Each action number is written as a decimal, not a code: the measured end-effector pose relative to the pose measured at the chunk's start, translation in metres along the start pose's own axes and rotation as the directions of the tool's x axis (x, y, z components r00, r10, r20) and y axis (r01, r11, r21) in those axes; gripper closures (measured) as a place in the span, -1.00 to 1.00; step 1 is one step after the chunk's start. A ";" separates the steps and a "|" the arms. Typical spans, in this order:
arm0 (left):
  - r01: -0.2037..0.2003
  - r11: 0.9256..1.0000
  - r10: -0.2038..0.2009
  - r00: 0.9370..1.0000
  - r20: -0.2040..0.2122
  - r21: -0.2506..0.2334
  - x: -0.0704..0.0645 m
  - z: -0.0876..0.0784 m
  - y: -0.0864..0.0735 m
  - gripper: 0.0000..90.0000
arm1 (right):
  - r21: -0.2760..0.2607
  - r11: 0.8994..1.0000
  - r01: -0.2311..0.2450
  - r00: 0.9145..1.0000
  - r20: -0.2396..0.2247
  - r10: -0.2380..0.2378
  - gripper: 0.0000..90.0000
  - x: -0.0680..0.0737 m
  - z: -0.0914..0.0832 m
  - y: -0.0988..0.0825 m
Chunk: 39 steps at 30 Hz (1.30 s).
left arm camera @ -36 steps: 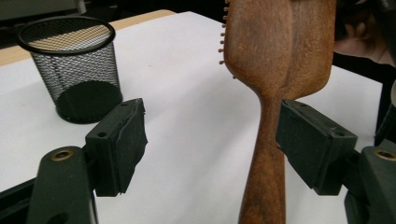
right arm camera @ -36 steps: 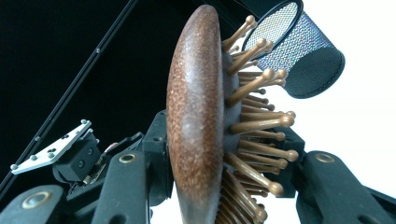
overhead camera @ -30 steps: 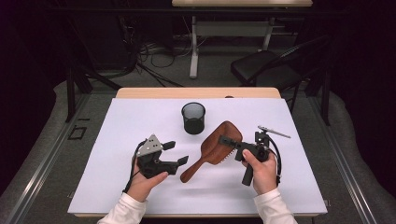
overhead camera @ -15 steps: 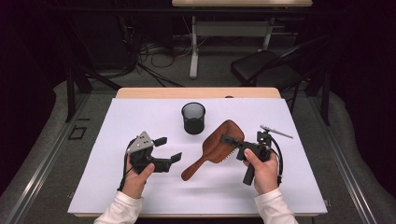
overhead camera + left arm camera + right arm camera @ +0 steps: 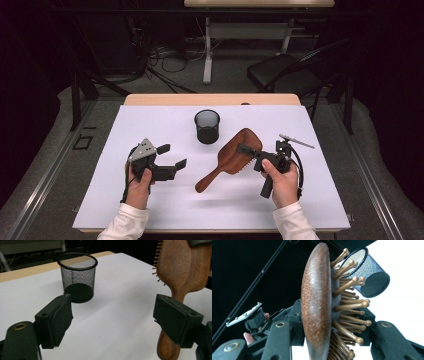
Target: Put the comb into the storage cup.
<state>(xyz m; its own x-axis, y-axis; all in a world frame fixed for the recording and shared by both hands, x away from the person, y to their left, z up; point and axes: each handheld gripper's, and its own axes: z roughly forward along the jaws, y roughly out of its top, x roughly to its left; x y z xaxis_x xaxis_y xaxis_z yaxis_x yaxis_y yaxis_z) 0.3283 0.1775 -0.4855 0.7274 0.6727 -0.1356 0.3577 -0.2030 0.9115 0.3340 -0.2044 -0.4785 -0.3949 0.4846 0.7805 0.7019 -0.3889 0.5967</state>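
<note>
A brown wooden paddle hairbrush [image 5: 231,159] with pale wooden pins is clamped by its broad head between the jaws of the right gripper [image 5: 248,150], held above the white table cover [image 5: 150,125] with its handle slanting down toward the person and to the left. In the right gripper view the brush [image 5: 317,302] stands edge-on between the two black jaws, smooth back to one side and pins [image 5: 348,306] to the other, the pads pressed against both faces. The left gripper [image 5: 173,156], in the person's left hand [image 5: 137,182], has its jaws wide apart; they have just been opening, and nothing lies between them. It is near the brush handle without touching it. In the left gripper view its two black pads [image 5: 58,321] frame bare white surface, with the brush handle [image 5: 172,315] showing behind the right-hand pad. A black wire-mesh pen cup [image 5: 207,126] stands upright on the cover beyond both grippers, just beside the brush head and apart from it; it is seen empty in the left gripper view [image 5: 78,277]. The right hand [image 5: 282,182] grips its tool's handle near the table's right side.
</note>
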 end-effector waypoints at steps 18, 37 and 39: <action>0.026 0.999 -0.028 0.998 -0.056 -0.023 0.013 -0.010 -0.002 -0.65 | 0.005 0.999 0.035 0.999 0.015 -0.035 0.16 0.007 0.005 0.003; 0.033 0.999 -0.035 0.998 -0.058 -0.026 0.018 -0.013 -0.002 -0.65 | -0.025 1.000 0.008 0.997 0.077 -0.006 0.15 0.007 0.007 0.026; 0.033 0.999 -0.034 0.998 -0.057 -0.024 0.018 -0.013 -0.002 -0.65 | -0.035 0.999 0.007 0.996 0.088 -0.004 0.15 0.007 0.007 0.029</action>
<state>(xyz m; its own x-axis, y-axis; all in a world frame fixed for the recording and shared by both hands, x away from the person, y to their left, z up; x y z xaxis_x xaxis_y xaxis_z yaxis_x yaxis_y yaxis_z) 0.3330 0.1988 -0.4845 0.6802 0.7187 -0.1444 0.3674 -0.1638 0.9155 0.3561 -0.2068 -0.4568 -0.3443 0.5530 0.7588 0.6780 -0.4126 0.6083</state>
